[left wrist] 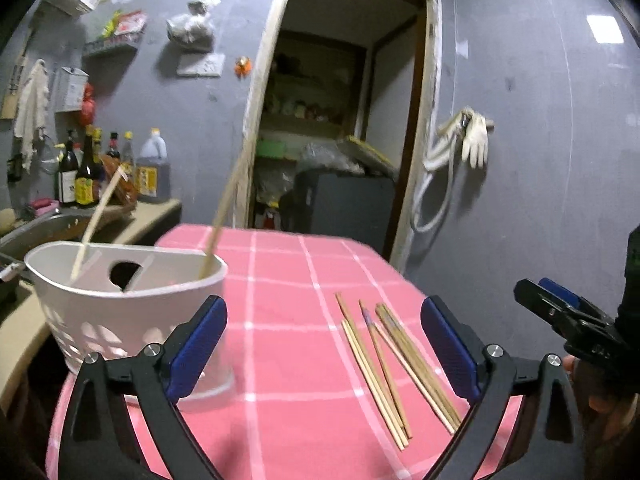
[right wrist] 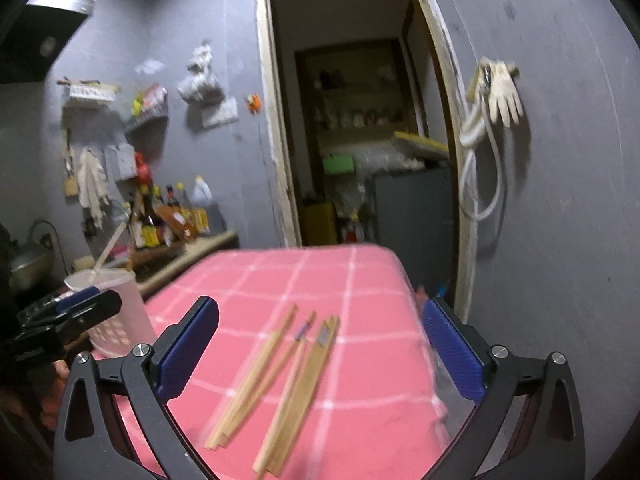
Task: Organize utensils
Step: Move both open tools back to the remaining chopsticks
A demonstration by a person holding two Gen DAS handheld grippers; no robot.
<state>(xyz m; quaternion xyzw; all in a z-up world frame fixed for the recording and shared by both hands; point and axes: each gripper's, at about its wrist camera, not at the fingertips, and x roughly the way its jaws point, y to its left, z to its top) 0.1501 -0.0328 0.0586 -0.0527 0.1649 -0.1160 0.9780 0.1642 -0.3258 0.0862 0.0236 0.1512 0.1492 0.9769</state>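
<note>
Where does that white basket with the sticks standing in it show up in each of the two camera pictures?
Left wrist view: white basket sits lower left, on the pink tablecloth's left edge.
Right wrist view: the basket is at the far left, partly hidden behind the left gripper.
Shared landmark: the loose chopsticks lying on the cloth.

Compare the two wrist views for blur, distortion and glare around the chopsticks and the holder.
Left wrist view: chopsticks on the cloth sharp, white holder clear, doorframe bowed by the fisheye, a ceiling light blown out. Right wrist view: the chopsticks and tablecloth smeared by motion blur, the holder soft.
</note>
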